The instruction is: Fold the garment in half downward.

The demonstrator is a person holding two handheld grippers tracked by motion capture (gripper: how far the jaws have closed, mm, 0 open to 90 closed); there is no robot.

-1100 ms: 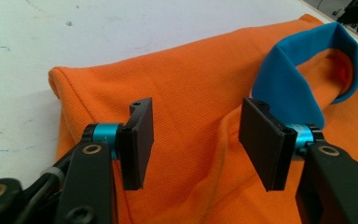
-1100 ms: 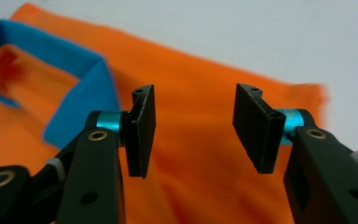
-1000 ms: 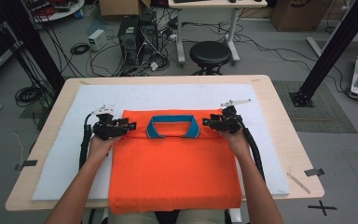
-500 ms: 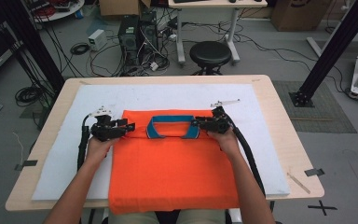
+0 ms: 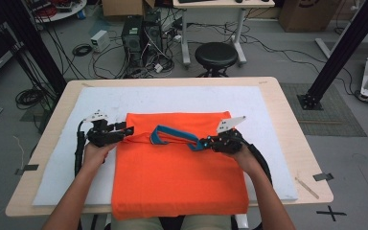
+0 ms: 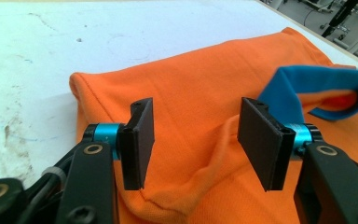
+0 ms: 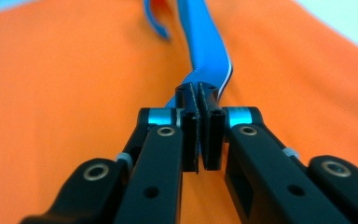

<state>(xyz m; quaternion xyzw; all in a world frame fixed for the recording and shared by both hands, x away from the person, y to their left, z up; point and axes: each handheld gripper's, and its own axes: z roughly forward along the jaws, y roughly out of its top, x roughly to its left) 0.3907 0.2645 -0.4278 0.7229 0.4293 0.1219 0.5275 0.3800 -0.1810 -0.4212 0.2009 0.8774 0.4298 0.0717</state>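
While right gripper (image 5: 202, 142) pinches blue collar (image 5: 172, 136), orange shirt (image 5: 177, 177)

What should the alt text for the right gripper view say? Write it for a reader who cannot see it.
The right hand-held gripper has its two black jaws closed on the blue collar of an orange shirt, which spreads out blurred behind it.

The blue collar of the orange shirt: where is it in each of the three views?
High view: the blue fabric collar lies at centre, on the shirt's far part.
Left gripper view: it stands at the right edge.
Right gripper view: it runs from the top centre down.
Shared landmark: the orange knitted shirt.
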